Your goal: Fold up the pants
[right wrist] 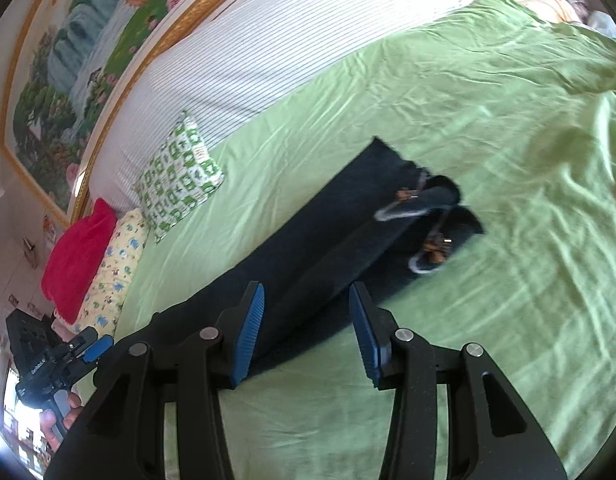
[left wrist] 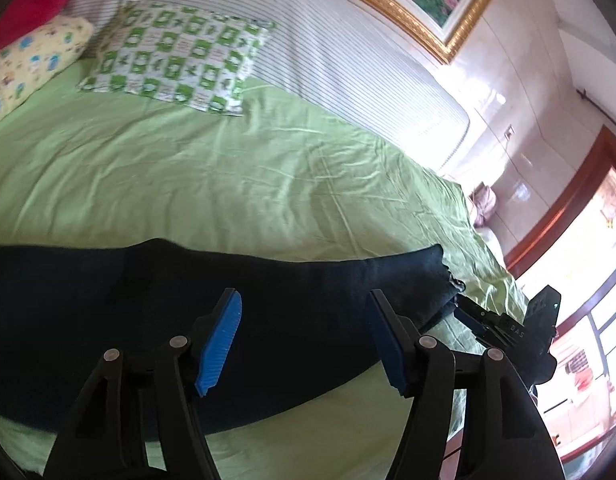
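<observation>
Dark navy pants (left wrist: 188,320) lie flat in a long strip on the green bed sheet (left wrist: 228,184). In the right wrist view the pants (right wrist: 328,240) run diagonally, with the waistband and white-trimmed pockets at the far end. My left gripper (left wrist: 308,344) is open and empty, hovering just above the pants. My right gripper (right wrist: 306,332) is open and empty above the near edge of the pants. The right gripper also shows in the left wrist view (left wrist: 474,318), at the pants' right end. The left gripper appears in the right wrist view (right wrist: 94,344), at the lower left.
A green-checked pillow (left wrist: 176,56), a yellow printed pillow (left wrist: 32,64) and a red cushion (left wrist: 32,4) lie at the head of the bed. A striped white headboard (left wrist: 328,40) and a gold-framed picture (right wrist: 88,60) stand behind. The sheet (right wrist: 488,160) is rumpled at the right.
</observation>
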A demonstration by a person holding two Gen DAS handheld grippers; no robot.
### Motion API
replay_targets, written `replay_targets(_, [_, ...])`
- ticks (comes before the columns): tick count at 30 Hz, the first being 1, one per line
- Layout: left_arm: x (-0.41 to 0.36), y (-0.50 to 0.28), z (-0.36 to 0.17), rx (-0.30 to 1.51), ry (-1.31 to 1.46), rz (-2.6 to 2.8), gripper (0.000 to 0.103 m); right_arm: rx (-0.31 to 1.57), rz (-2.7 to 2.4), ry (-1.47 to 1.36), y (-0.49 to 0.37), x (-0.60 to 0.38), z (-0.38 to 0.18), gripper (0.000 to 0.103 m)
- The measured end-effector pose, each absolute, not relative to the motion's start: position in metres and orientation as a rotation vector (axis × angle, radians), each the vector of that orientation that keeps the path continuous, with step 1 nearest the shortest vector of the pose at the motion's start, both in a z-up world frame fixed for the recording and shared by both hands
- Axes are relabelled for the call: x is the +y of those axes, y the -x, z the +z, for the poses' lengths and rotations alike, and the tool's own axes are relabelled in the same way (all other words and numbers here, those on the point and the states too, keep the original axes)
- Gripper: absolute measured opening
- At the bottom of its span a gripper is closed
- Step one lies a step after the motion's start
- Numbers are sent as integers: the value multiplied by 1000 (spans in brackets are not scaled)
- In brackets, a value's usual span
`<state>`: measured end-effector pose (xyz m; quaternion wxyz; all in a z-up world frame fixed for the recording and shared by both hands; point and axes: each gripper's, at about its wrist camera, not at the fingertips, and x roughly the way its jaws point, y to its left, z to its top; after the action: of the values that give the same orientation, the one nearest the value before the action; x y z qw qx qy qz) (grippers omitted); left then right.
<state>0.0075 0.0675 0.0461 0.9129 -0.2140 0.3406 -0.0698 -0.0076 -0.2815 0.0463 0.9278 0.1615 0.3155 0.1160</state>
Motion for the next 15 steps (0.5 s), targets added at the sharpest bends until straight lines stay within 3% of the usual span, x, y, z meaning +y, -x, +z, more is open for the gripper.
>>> replay_targets(15, [-9,-93,50,803,267,-317,69,622,148,-410,-17,-320,49,46])
